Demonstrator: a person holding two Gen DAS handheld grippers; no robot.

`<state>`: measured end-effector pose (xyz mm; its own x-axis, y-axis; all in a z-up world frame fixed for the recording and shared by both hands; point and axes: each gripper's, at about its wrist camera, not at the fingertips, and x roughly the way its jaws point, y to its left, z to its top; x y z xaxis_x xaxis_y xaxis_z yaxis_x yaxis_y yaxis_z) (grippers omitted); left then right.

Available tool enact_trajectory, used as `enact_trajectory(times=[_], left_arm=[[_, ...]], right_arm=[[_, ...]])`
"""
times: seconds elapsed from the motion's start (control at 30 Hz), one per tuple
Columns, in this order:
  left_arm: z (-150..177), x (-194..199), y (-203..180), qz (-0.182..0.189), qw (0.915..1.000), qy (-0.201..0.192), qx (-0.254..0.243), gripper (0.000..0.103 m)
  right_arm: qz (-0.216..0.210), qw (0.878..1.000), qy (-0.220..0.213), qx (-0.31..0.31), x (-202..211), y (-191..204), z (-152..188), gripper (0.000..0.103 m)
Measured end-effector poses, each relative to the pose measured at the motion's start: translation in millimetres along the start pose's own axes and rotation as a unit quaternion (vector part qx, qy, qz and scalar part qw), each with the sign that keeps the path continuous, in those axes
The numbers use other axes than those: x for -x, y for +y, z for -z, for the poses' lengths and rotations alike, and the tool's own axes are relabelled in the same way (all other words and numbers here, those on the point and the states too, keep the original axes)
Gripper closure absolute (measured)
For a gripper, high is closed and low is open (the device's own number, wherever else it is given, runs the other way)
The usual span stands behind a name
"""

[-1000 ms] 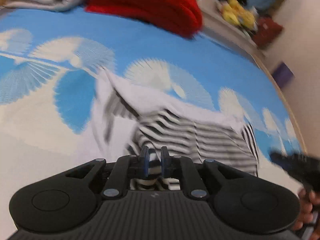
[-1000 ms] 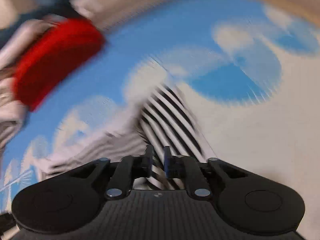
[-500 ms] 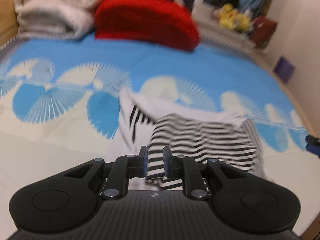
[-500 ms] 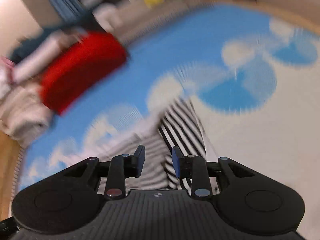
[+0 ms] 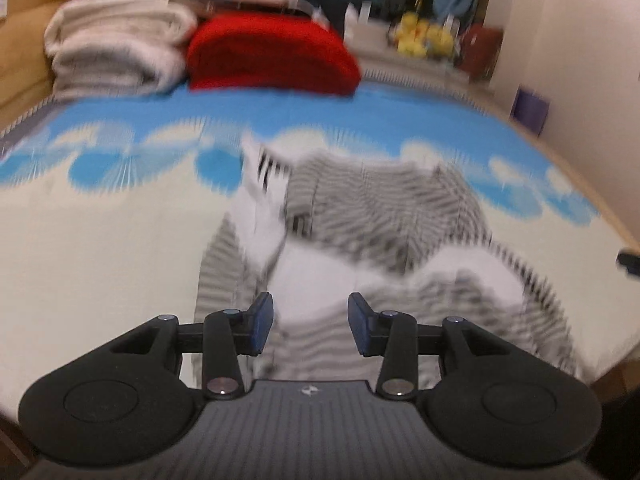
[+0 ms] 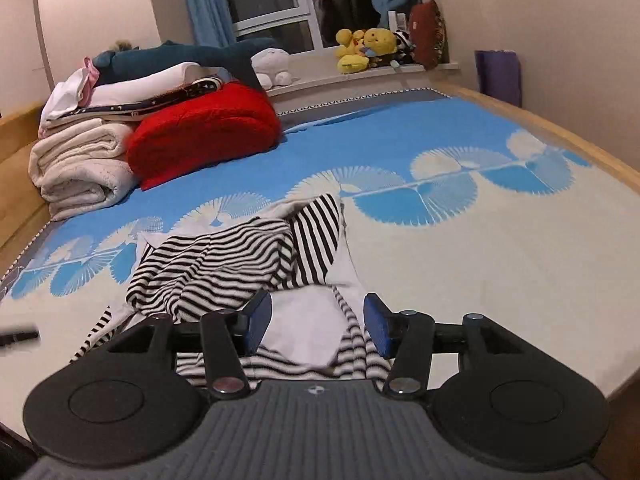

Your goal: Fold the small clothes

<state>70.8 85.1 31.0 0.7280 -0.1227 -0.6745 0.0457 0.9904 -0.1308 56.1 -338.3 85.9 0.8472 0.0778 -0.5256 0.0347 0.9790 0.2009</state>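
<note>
A small black-and-white striped garment (image 6: 240, 256) lies crumpled on the bed, partly folded over itself, with a white inner panel (image 6: 304, 328) showing near me. In the left wrist view it is blurred (image 5: 380, 216). My left gripper (image 5: 311, 326) is open and empty, above the garment's near edge. My right gripper (image 6: 317, 322) is open and empty, above the white panel at the garment's near end.
The bed cover (image 6: 480, 248) is blue and cream with fan shapes. A red folded blanket (image 6: 208, 132) and a stack of white towels (image 6: 80, 168) sit at the far left. Plush toys (image 6: 360, 50) line the windowsill. A wooden bed edge (image 6: 580, 148) runs along the right.
Both grippers were shut on the striped garment; both have opened, let it go and pulled back. The garment now lies on the bed.
</note>
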Motion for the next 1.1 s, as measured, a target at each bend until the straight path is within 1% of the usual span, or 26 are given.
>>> enact_trajectory(times=[0.03,0.07,0.1,0.2,0.3,0.43,0.5,0.57,0.6,0.67,0.77,0.83,0.9,0.93,0.97,1.0,1.03,1.07,1.1], left_arm=[[7,-2,-2,-0.006,0.9998,0.016,0.002,0.057],[10,-7,0,-0.009,0.9996,0.025,0.007,0.057],[10,-9,1,-0.010,0.9995,0.028,0.011,0.057],[5,1,-2,-0.011,0.9999,0.011,-0.005,0.057],[7,7,-1,-0.015,0.9994,-0.011,-0.028,0.056],[26,-2,13,-0.009,0.9996,-0.019,-0.019,0.056],[29,-13,14,-0.038,0.9991,0.006,-0.020,0.056],[26,-13,19,-0.027,0.9996,-0.005,-0.011,0.056],[24,-13,21,-0.027,0.9995,-0.010,-0.009,0.056],[18,-10,27,-0.025,0.9995,-0.018,0.005,0.056],[11,-3,41,-0.018,0.9983,-0.021,0.051,0.055],[8,-5,51,-0.013,0.9966,-0.010,0.081,0.055],[9,-10,61,-0.012,0.9933,0.003,0.115,0.053],[11,-13,65,-0.011,0.9915,0.010,0.129,0.048],[12,-17,69,-0.011,0.9900,0.017,0.140,0.043],[15,-21,71,-0.012,0.9887,0.024,0.147,0.041],[16,-26,73,-0.019,0.9881,0.033,0.149,0.037],[16,-29,75,-0.029,0.9875,0.039,0.150,0.034],[16,-33,78,-0.036,0.9865,0.043,0.154,0.032]], right_arm=[[-0.001,1.000,0.009,0.007,-1,-1,5,0.050],[0.008,1.000,0.014,0.018,-4,-3,9,0.050],[0.026,0.999,0.015,0.026,-3,-7,13,0.050],[0.042,0.998,0.037,0.016,-4,-22,22,0.051],[0.051,0.998,0.039,0.002,-3,-34,26,0.051],[0.058,0.998,0.037,-0.012,-9,-37,29,0.051],[0.058,0.998,0.034,-0.019,-8,-35,30,0.051],[0.060,0.997,0.033,-0.020,-7,-31,30,0.051],[0.060,0.997,0.032,-0.022,-6,-31,29,0.051],[0.062,0.997,0.031,-0.033,-5,-30,24,0.051],[0.064,0.996,0.025,-0.053,-1,-32,12,0.051],[0.061,0.996,0.019,-0.056,2,-34,9,0.051],[0.061,0.997,0.023,-0.050,-1,-40,10,0.050],[0.055,0.997,0.027,-0.056,-5,-45,14,0.050],[0.048,0.996,0.031,-0.068,-10,-52,21,0.050],[0.047,0.995,0.042,-0.074,-18,-57,28,0.050],[0.061,0.992,0.078,-0.081,-31,-62,34,0.049],[0.059,0.989,0.093,-0.095,-40,-66,37,0.049],[0.044,0.989,0.095,-0.102,-44,-68,38,0.050]])
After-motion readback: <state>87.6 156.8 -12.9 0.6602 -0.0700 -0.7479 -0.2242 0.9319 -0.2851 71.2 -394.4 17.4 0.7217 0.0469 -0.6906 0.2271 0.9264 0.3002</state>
